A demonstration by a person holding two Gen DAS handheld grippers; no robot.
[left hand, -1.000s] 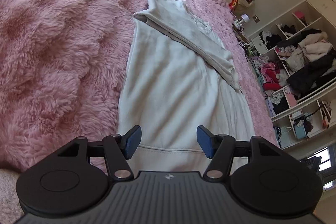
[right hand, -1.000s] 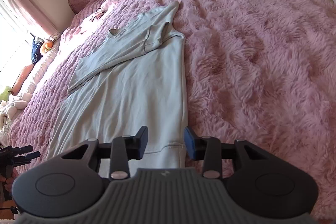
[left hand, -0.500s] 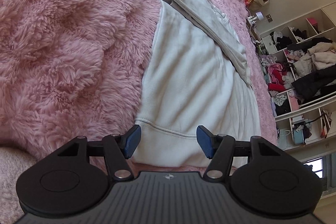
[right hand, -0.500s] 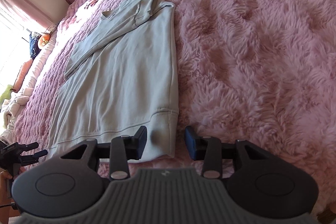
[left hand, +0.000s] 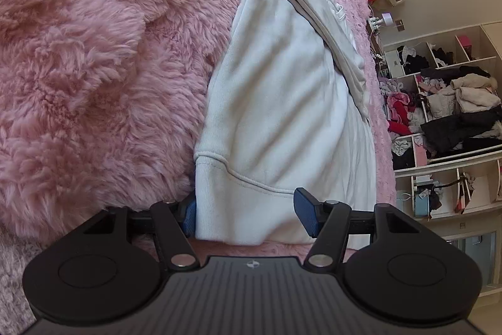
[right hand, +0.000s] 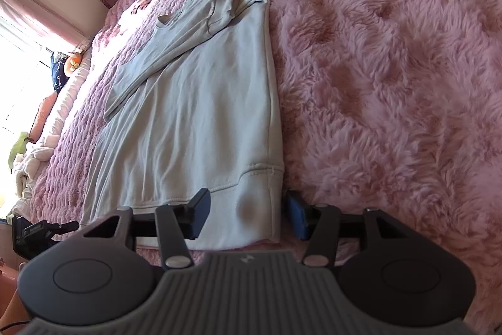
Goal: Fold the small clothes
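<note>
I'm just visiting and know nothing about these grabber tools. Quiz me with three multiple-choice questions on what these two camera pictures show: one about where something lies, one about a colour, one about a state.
1. Where does the pale sweatshirt lie?
A. Flat on the fluffy bedspread
B. On a hanger
C. Inside the open shelves

2. What colour is the bedspread?
A. Green
B. Pink
C. Black

3. How do the sleeves sit?
A. Spread out to both sides
B. Folded in across the upper body
C. Rolled up to the elbows

Answers:
1 A: the garment lies spread on the fur, its hem nearest both cameras.
2 B: pink fur fills both views around the garment.
3 B: the sleeves cross the chest area in both views. The left gripper and right gripper each straddle a bottom hem corner, neither pinching it; the right one's jaws are opening.
</note>
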